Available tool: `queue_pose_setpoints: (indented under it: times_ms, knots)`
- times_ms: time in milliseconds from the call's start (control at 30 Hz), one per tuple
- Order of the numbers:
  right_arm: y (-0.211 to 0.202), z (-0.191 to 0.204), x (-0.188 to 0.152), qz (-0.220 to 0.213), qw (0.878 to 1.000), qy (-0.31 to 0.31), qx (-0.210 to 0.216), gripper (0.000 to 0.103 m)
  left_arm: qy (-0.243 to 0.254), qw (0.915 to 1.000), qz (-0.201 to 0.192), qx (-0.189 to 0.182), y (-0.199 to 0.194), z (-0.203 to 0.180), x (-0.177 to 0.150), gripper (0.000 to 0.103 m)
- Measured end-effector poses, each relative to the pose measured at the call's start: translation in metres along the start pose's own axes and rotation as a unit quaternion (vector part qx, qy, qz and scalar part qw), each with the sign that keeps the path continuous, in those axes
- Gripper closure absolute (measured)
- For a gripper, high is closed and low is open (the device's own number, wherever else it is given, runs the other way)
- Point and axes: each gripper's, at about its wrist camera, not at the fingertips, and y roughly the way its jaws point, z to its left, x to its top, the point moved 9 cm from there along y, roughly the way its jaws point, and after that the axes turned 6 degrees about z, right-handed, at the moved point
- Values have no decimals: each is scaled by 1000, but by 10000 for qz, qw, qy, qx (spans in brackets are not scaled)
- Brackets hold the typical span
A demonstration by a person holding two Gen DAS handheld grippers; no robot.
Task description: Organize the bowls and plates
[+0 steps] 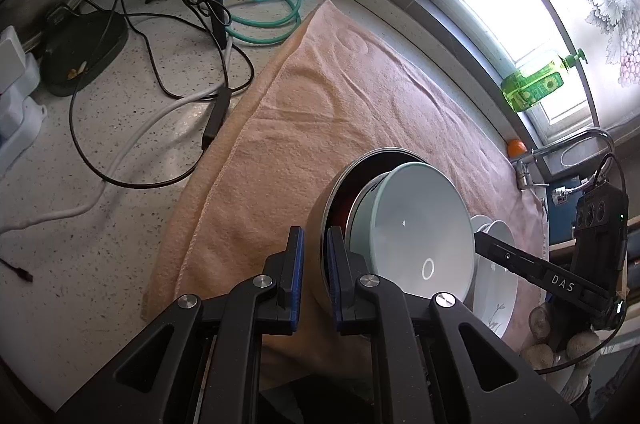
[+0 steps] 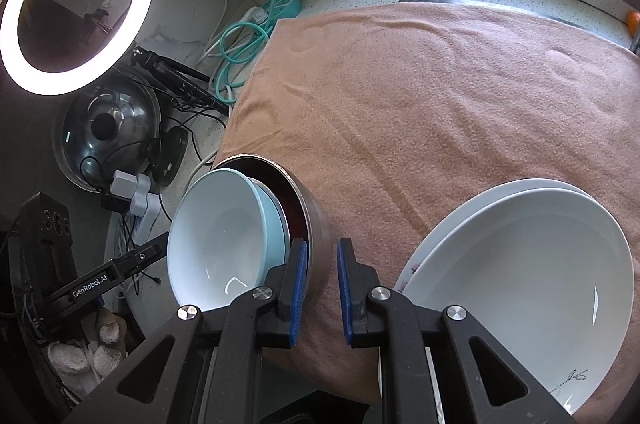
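Peach towel (image 2: 440,112) is covering most of the speckled counter (image 1: 132,128), and it's carrying all the crockery, w/ lots of bare cloth left. Going big to small: 2 white plates (image 2: 532,256) are sitting stacked at the towel's near right edge, so I'm judging the plates as already grouped. Next, the steel bowl (image 2: 316,220), dark inside, is standing just beside them on the left w/ the pale blue bowls (image 2: 224,236) nested in it; looks like 2, rims overlapping, top one tilted, not seated flat. So nesting is mostly done imo; what's left is settling that top bowl level and maybe squaring the 2 piles together.

I'm holding the left gripper (image 1: 314,264) w/ its blue pads straddling the steel bowl's rim, jaws nearly closed, seemingly pinching it. The right gripper (image 2: 322,272) is straddling the steel wall on the opposite side, jaws narrow; whether it's truly clamping I can't confirm from the views.
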Motion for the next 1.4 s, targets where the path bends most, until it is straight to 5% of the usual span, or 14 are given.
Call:
queue_pose_setpoints:
  times_ms: [1400]
  knots:
    - [21, 5, -2, 133, 9999, 54, -59, 95, 95, 9999, 80, 110, 15, -1, 0, 97]
